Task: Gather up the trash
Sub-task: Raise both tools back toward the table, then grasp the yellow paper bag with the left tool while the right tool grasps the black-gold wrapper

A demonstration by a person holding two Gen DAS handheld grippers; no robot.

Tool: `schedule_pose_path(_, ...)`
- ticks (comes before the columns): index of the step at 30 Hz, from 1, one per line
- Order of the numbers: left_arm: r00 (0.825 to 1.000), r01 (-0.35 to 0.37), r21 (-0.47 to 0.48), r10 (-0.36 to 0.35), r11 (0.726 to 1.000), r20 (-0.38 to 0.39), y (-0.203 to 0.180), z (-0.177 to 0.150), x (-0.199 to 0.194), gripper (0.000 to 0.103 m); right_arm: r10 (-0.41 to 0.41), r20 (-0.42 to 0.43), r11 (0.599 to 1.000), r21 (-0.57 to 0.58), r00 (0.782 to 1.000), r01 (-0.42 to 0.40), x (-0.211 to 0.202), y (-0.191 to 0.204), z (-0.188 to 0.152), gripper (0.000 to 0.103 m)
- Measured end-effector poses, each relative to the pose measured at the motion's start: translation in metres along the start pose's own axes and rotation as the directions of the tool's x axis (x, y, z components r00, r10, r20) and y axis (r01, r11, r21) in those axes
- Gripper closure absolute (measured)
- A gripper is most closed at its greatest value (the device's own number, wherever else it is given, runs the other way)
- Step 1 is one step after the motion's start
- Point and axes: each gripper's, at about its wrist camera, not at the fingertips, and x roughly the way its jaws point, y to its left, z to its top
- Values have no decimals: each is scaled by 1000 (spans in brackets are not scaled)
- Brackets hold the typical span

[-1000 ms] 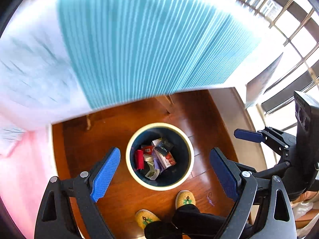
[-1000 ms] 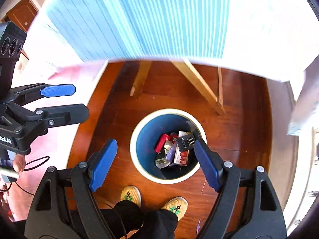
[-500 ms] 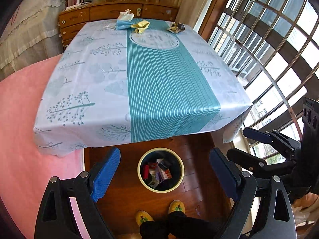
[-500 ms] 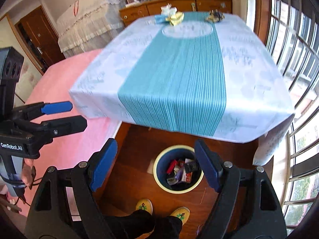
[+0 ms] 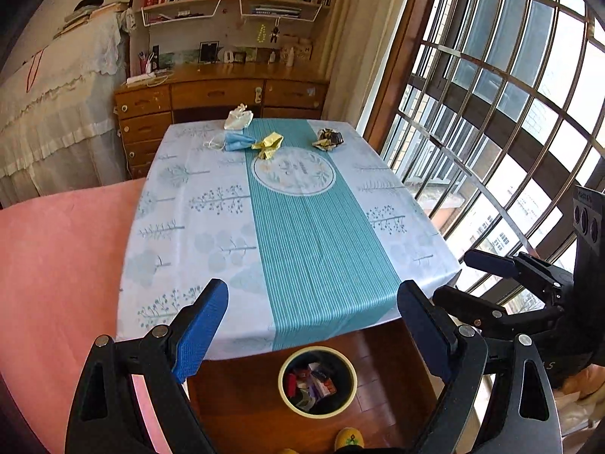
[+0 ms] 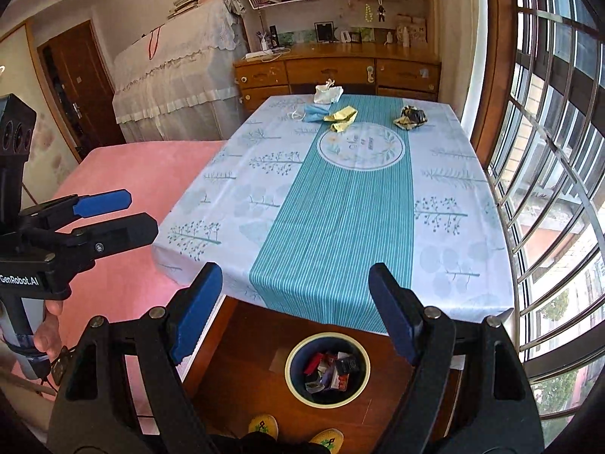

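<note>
Both claws hang above the near edge of the table, each spread wide with nothing between its blue ribbed pads. The left gripper (image 5: 314, 325) shows black, angular plastic arms ending in flat blue fingers; the right gripper (image 6: 295, 310) is built the same and stands just as far apart and empty.

The tabletop is covered by a smooth, slightly glossy tablecloth (image 5: 196, 204), pale blue with printed trees, and a teal pinstriped band down the middle bearing a round emblem. All the trash on it lies along the far edge. A crumpled white cloth pouch (image 5: 238, 119) sits at the far edge on the left of the teal band. Just in front of it lies a soft, folded blue face mask (image 5: 236, 141) with thin ear loops, touching a creased yellow paper wrapper (image 5: 269, 144). Well apart, toward the far right corner, is a scrunched dark-and-gold foil wrapper (image 5: 328, 139).

On the polished wooden floor below the near edge stands a round bin (image 6: 291, 378), cream-rimmed and dark inside, with small boxes and packets piled in it. Yellow knitted slippers (image 6: 331, 437) show at the bottom of the right view.
</note>
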Motion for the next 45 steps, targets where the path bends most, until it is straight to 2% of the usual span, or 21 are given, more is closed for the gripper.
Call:
schedule_pose_path(9, 998, -34, 58, 31, 998, 57, 17, 71, 16, 11, -93, 82, 994, 62, 992, 88, 11, -23, 69, 25)
schedule_pose_path(13, 998, -50, 20, 49, 999, 45, 30, 99, 41, 11, -108, 92, 993, 48, 990, 104, 29, -41, 100, 25)
schedule_pose_path(18, 995, -94, -39, 96, 995, 40, 46, 131, 84, 11, -97, 81, 995, 9, 992, 96, 71, -73, 141, 25)
schedule_pose_path(24, 977, -209, -127, 213, 970, 21, 63, 177, 152, 11, -50, 66, 998, -37, 997, 53, 139, -124, 193, 25)
schedule_pose_path(30, 973, -230, -244, 222, 942, -62, 82, 230, 238, 11, -1, 3, 998, -70, 1000, 1, 213, -186, 239, 25)
schedule_pose_path(34, 965, -260, -290, 234, 921, -122, 92, 257, 304, 21, 14, -46, 996, -84, 999, -18, 265, -232, 259, 26)
schedule_pose_path(37, 957, -280, -289, 242, 916, -162, 91, 269, 350, 22, 23, -75, 997, -65, 997, -28, 306, -266, 271, 25)
schedule_pose_path(41, 947, -294, -244, 248, 924, -201, 85, 281, 403, 22, 19, -84, 1000, -16, 996, -21, 361, -305, 285, 25)
schedule_pose_path(45, 935, -316, -182, 273, 931, -228, 78, 295, 452, 22, 19, -107, 1000, 22, 994, -17, 408, -329, 297, 25)
